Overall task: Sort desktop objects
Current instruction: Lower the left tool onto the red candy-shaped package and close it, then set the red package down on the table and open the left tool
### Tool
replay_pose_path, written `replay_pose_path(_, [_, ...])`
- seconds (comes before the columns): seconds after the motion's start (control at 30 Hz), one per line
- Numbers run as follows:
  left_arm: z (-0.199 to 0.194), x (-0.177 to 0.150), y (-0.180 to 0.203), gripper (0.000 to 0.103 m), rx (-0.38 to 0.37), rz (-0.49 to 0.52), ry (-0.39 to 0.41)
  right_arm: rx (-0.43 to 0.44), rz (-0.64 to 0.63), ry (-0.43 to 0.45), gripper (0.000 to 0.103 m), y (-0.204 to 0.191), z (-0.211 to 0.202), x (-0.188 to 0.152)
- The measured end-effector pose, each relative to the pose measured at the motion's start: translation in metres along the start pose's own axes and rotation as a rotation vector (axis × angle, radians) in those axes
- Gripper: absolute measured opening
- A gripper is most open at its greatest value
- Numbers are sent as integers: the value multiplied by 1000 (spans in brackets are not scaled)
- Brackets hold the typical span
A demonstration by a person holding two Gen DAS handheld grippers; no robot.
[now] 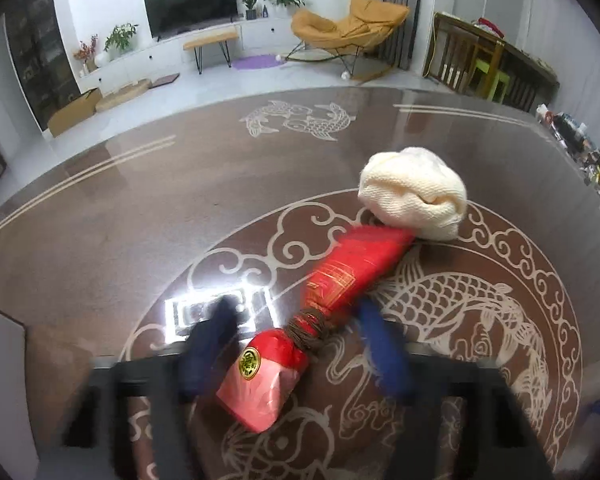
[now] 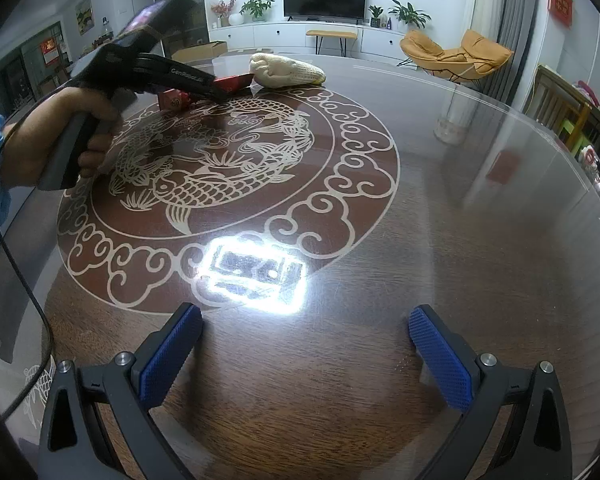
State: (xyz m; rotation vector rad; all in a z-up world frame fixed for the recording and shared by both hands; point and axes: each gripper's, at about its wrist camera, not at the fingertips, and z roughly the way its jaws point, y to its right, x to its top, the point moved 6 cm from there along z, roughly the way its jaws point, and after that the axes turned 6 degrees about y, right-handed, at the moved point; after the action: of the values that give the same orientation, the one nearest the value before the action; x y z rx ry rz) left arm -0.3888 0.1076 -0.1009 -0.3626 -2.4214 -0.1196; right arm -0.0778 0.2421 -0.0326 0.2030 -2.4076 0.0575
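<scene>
**Red wrapped bottle between the left fingers on a glossy table**

A bottle-shaped package (image 1: 320, 320) wrapped in shiny red paper lies on its side on a dark brown table (image 1: 140, 208). Brown cord is wound around its neck, and a round gold seal sits on its capped end. The polished tabletop bears pale carp and cloud-scroll patterns. The left gripper (image 1: 296, 320) has its blue, motion-blurred fingers (image 1: 380, 344) apart, one on each side of the package's neck; whether they touch it cannot be told. At the package's far end, touching it, rests a bundled cream knitted cloth (image 1: 414, 192), soft and ribbed. The right gripper (image 2: 304, 356) hovers over bare wood-grain table, well apart from both objects, its textured blue fingers (image 2: 168, 352) spread wide around nothing.
</scene>
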Motion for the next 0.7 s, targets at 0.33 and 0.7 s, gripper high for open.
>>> replay_pose_path(0.33, [-61,-73,-28,27,96,-96,29,0,0,0,103,0,0,0])
replay_pose_path(0.7, [-144,-179,-62,33,165,-220,61,0,-1,0,103,0,0,0])
